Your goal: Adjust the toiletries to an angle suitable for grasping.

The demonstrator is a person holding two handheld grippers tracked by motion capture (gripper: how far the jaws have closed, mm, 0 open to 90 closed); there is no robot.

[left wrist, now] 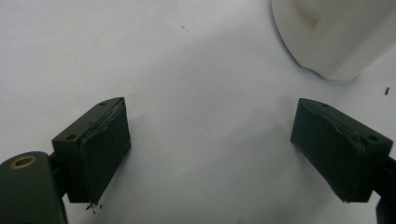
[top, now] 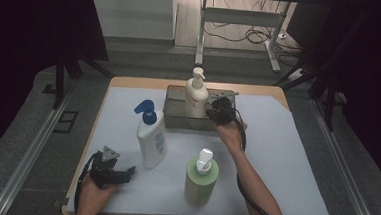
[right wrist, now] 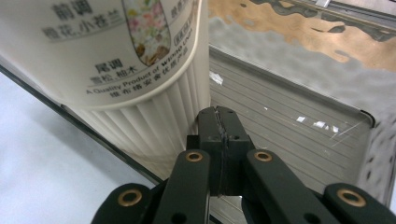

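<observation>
A white pump bottle [top: 197,94] with a flower label stands upright in a grey metal tray [top: 174,117] at the back of the table. My right gripper [top: 210,109] is just right of that bottle, over the tray's near rim. In the right gripper view its jaws are pressed together, with nothing seen between them, beside the bottle's ribbed base [right wrist: 140,121] and above the tray floor [right wrist: 289,135]. My left gripper [top: 128,173] lies low at the front left, pointing right. Its jaws are spread wide over the bare mat [left wrist: 210,135].
A white bottle with a blue pump [top: 151,136] stands left of centre, and its base [left wrist: 334,39] shows just ahead of the left gripper. A green bottle with a white pump [top: 201,178] stands near the front edge. A pale mat [top: 285,158] covers the table.
</observation>
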